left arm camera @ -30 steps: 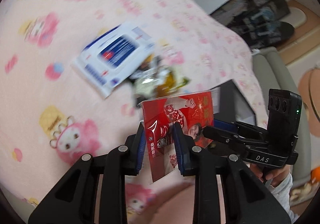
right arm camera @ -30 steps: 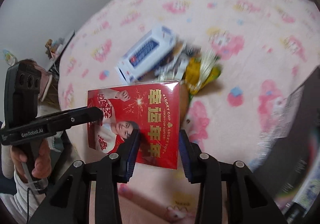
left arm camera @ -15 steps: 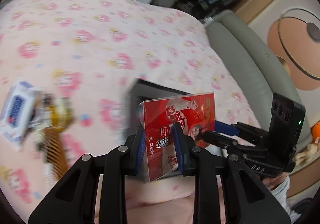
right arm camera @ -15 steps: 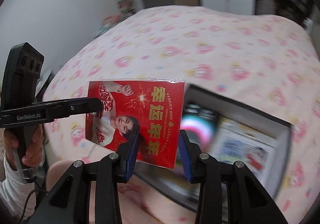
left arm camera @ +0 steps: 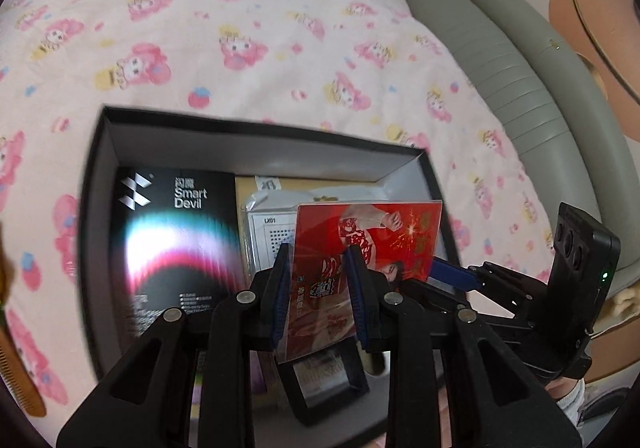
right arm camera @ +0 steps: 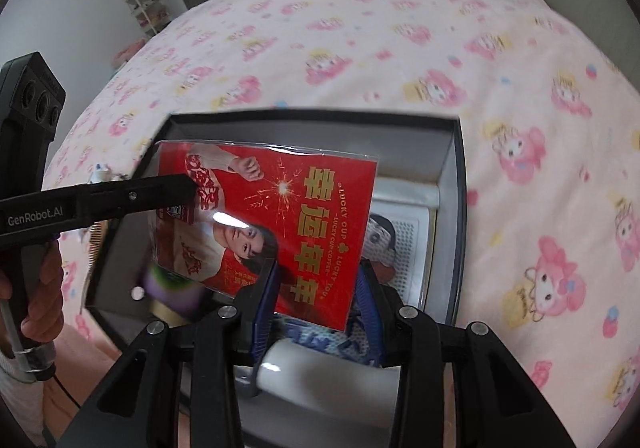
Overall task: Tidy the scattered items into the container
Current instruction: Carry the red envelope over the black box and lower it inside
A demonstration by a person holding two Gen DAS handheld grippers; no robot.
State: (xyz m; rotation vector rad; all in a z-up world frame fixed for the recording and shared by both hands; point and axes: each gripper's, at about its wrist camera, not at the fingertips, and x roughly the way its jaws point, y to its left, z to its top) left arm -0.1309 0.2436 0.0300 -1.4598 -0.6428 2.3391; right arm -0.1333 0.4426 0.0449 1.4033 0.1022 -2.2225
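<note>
Both grippers hold one red packet with a man's picture and gold letters (left arm camera: 372,244) (right arm camera: 272,224) above an open black box (left arm camera: 96,183) (right arm camera: 452,175) on the pink bed. My left gripper (left arm camera: 318,284) is shut on the packet's left edge. My right gripper (right arm camera: 316,300) is shut on its lower right edge. The left gripper's arm (right arm camera: 100,203) shows in the right wrist view, the right gripper's body (left arm camera: 576,280) in the left wrist view.
The box holds a black "Smart Devil" carton (left arm camera: 176,240), a white bagged item (left arm camera: 268,228) (right arm camera: 404,244), a white cylinder (right arm camera: 320,372) and smaller things. A brown comb (left arm camera: 16,360) lies left of the box. A grey padded headboard (left arm camera: 504,59) borders the bed.
Both grippers have carried the red packet from the pile of scattered items across the bed to above the open box. The blue-and-white pack and wrappers have left both views.
</note>
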